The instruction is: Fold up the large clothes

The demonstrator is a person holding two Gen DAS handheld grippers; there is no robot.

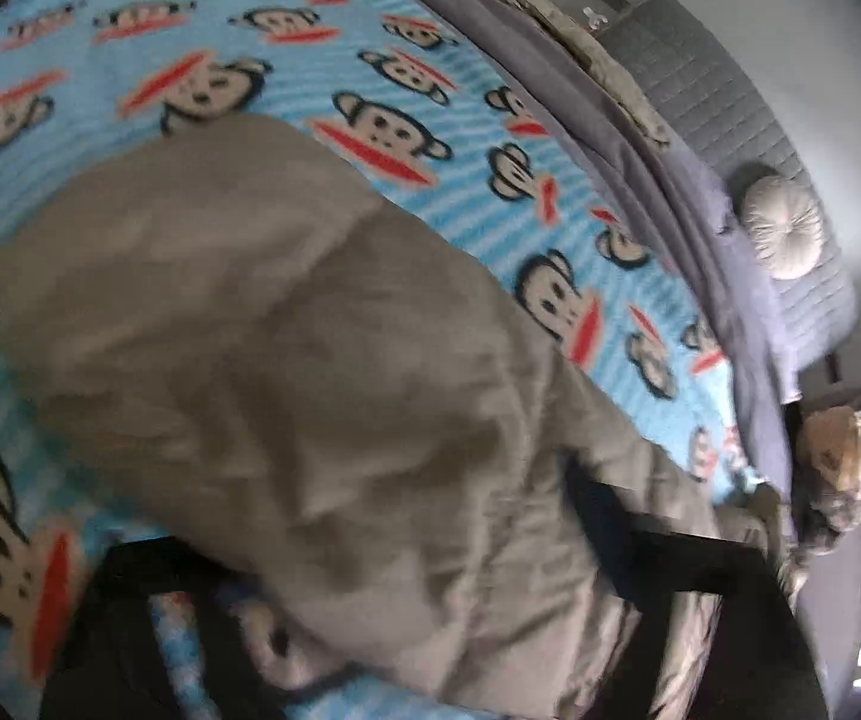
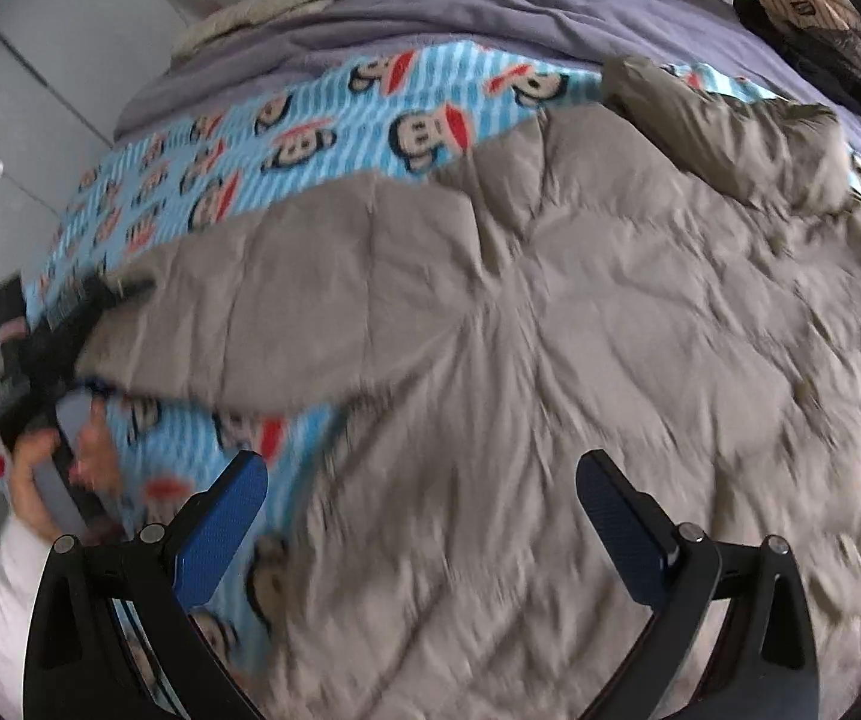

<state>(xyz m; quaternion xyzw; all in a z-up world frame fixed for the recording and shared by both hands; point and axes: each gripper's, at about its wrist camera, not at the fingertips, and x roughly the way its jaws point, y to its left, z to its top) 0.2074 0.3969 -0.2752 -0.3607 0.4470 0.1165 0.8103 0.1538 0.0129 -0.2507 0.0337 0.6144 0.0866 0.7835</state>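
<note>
A taupe quilted puffer jacket (image 2: 550, 330) lies spread across a pale-blue striped fleece blanket (image 2: 310, 120) printed with cartoon monkey faces — its long axis running roughly left to right in the right wrist view, with one padded sleeve (image 2: 724, 120) folded back over the far right part of the body. The shell is smooth, softly creased fabric stitched into puffy panels. Beyond the blanket's far edge sits a rumpled lavender bedsheet (image 2: 490, 6), and on it a cream folded cloth (image 2: 274, 6). At the blanket's left side the left gripper (image 2: 100, 300), held in a person's hand (image 2: 40, 480) with a white sleeve, is clamped on the jacket's left edge; in its own blurred view the cloth drapes over and between its black fingers (image 1: 658, 540). The right gripper (image 2: 421, 474) hangs just above the jacket's near part, its blue-padded jaws spread wide with nothing between them.
</note>
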